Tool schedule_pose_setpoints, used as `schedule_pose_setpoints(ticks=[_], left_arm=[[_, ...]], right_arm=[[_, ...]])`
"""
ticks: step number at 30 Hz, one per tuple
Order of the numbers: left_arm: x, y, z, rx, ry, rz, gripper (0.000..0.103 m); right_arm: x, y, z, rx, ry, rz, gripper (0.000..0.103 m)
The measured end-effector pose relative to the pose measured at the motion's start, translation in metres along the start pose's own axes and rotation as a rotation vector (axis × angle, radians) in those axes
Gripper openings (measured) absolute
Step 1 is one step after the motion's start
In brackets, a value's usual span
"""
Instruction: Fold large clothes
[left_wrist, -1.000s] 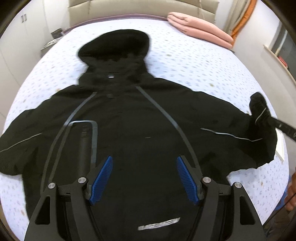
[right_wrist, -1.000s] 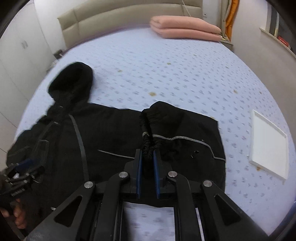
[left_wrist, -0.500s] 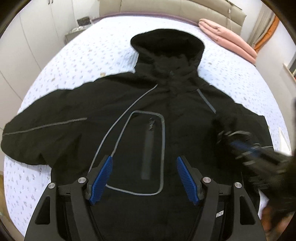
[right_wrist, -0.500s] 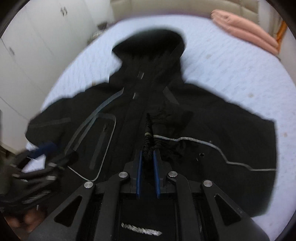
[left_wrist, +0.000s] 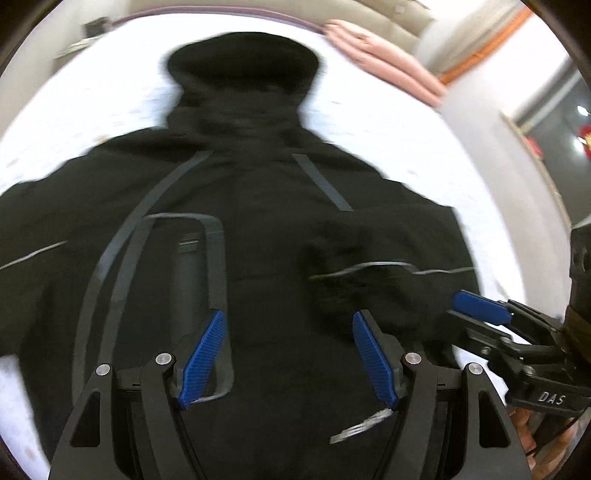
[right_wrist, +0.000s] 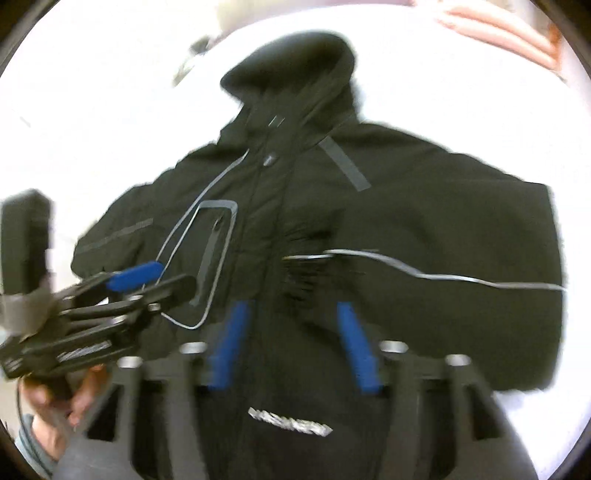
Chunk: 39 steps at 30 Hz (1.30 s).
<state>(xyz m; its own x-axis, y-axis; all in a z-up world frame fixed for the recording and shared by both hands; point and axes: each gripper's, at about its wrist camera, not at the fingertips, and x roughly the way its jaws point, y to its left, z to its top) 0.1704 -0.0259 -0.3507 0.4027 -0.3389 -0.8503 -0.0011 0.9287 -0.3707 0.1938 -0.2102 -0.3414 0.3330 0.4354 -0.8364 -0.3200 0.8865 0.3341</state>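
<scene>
The black hooded jacket (right_wrist: 369, 221) lies front-up on the white patterned bed (left_wrist: 388, 122), filling the centre of both views, hood toward the top. Its right sleeve (right_wrist: 436, 266) is folded inward across the chest. Your right gripper (right_wrist: 291, 343) has just been opening; its tongs now stand spread with the cuff released, nothing pinched. Your left gripper (left_wrist: 288, 362) hangs spread over the chest pocket (left_wrist: 192, 295), empty, likely positioned so you can take the unfolded left sleeve.
</scene>
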Motion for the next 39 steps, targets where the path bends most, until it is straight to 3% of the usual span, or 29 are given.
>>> schedule_pose_setpoints(ticks=[3,6,7,9,12,17,22,27,31,35,39], left_arm=[[0.027,-0.015,0.009,-0.006,0.025,-0.089,0.073],[0.061,-0.014,0.016,-0.059,0.071,-0.149,0.072],[0.071,-0.013,0.018,-0.067,0.085,-0.156,0.068],[0.090,-0.009,0.019,-0.089,0.124,-0.180,0.039],[0.099,-0.003,0.019,-0.127,0.128,-0.225,0.015],[0.046,0.004,0.027,-0.112,-0.004,-0.234,0.013],[-0.026,0.039,0.039,-0.109,-0.142,-0.144,0.012],[-0.091,0.121,0.038,-0.196,-0.245,0.020,0.012],[-0.096,0.188,0.019,-0.261,-0.191,0.107,0.012],[-0.050,0.214,-0.006,-0.252,-0.059,0.185,0.013],[-0.033,0.223,-0.023,-0.229,-0.027,0.239,0.020]], right_arm=[[-0.017,-0.028,-0.014,0.042,-0.021,-0.104,0.066],[-0.010,-0.054,-0.024,0.113,0.019,-0.138,0.066],[-0.007,-0.062,-0.028,0.138,0.031,-0.135,0.066],[-0.011,-0.072,-0.034,0.159,0.035,-0.138,0.066],[-0.010,-0.072,-0.037,0.153,0.041,-0.153,0.066],[-0.014,-0.064,-0.030,0.144,0.023,-0.160,0.065],[-0.020,-0.048,-0.018,0.122,-0.006,-0.154,0.065],[-0.001,-0.019,-0.001,0.110,-0.008,-0.130,0.065],[0.025,0.016,0.011,0.071,0.002,-0.128,0.065],[0.067,0.039,0.018,0.022,0.055,-0.233,0.065],[0.117,0.037,0.010,0.016,0.176,-0.346,0.065]])
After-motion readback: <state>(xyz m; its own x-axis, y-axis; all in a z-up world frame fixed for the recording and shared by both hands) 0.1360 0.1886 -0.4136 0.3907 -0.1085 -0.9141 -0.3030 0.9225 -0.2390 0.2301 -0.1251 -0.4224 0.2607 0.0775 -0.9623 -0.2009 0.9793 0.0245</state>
